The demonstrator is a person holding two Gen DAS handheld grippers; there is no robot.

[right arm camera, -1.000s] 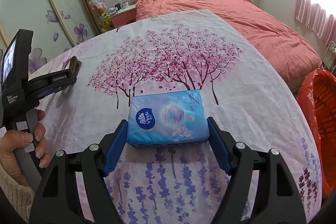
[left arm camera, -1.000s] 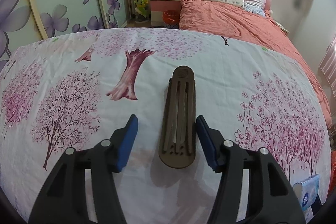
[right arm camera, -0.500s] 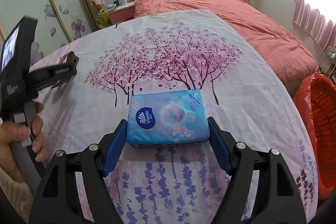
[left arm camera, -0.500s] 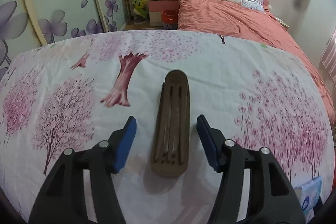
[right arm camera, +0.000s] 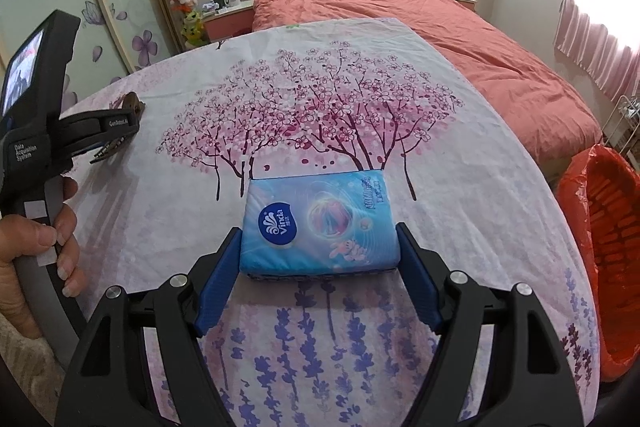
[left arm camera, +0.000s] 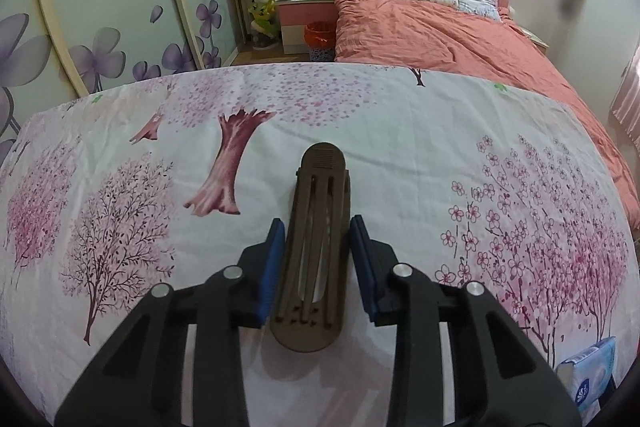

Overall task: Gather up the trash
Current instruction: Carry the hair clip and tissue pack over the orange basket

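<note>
**Brown clip being closed on by the left gripper; tissue pack being bracketed by the right**

On the blossom-printed sheet (left arm camera: 400, 147), a long brown slotted clip (left arm camera: 316, 247) is being flanked by the left gripper (left arm camera: 316, 263). Its jaws are closing, with the clip lying between them. The blue pads (left arm camera: 272, 267) are seen right at the clip's two long edges, the left one seemingly touching and the right one showing a thin gap, so a firm pinch cannot be told yet. The clip's rounded far end is pointing away from the camera, and its near end is lying on the sheet in front of the gripper's arms.

In the right wrist view, a blue tissue pack (right arm camera: 320, 223) is lying flat on the same sheet, just below the printed pink trees. It is being straddled by the right gripper (right arm camera: 320, 263), whose jaws are standing wide. The pads (right arm camera: 218, 275) are seen just beside the pack's near corners; whether they are pressing on it cannot be told.

The left gripper is also being shown at the left edge of that view, held by a hand (right arm camera: 36, 251), with the clip's ends sticking out beyond its fingers. An orange-lined bin (right arm camera: 600, 259) is standing off the sheet's right edge, well apart from both items.
</note>
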